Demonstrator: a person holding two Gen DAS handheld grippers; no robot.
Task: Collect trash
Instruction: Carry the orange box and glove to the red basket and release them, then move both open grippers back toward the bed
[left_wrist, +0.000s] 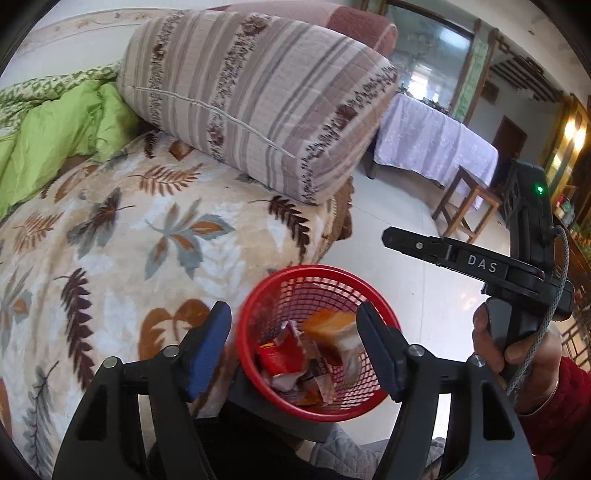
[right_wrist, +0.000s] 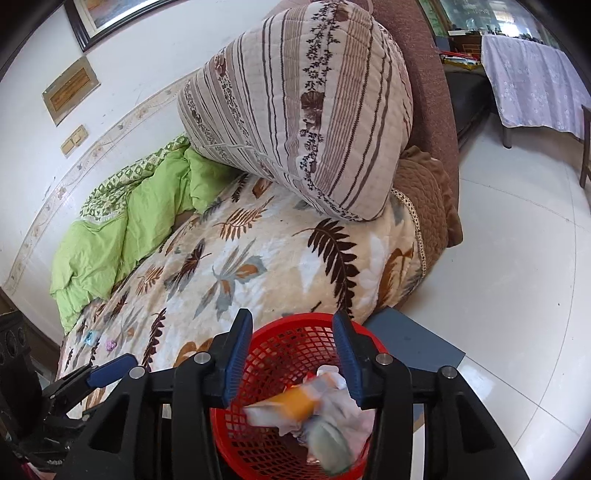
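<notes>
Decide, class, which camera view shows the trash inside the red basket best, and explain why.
The left wrist view: it looks into the red basket, showing the red packet and orange wrapper apart. The right wrist view shows the trash blurred, partly filling the basket.

The left gripper (left_wrist: 293, 341) hangs with jaws spread over a red mesh basket (left_wrist: 314, 339) of crumpled wrappers (left_wrist: 295, 360) — beside the leaf-print bed (left_wrist: 122, 236); the right gripper (left_wrist: 461, 258) hovers alongside.

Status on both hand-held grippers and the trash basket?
Left hand-held gripper open, empty. Right hand-held gripper open over red basket; wrappers blurred, seemingly dropping in. Two small scraps remain on leaf-print blanket. Nothing in the way.
</notes>
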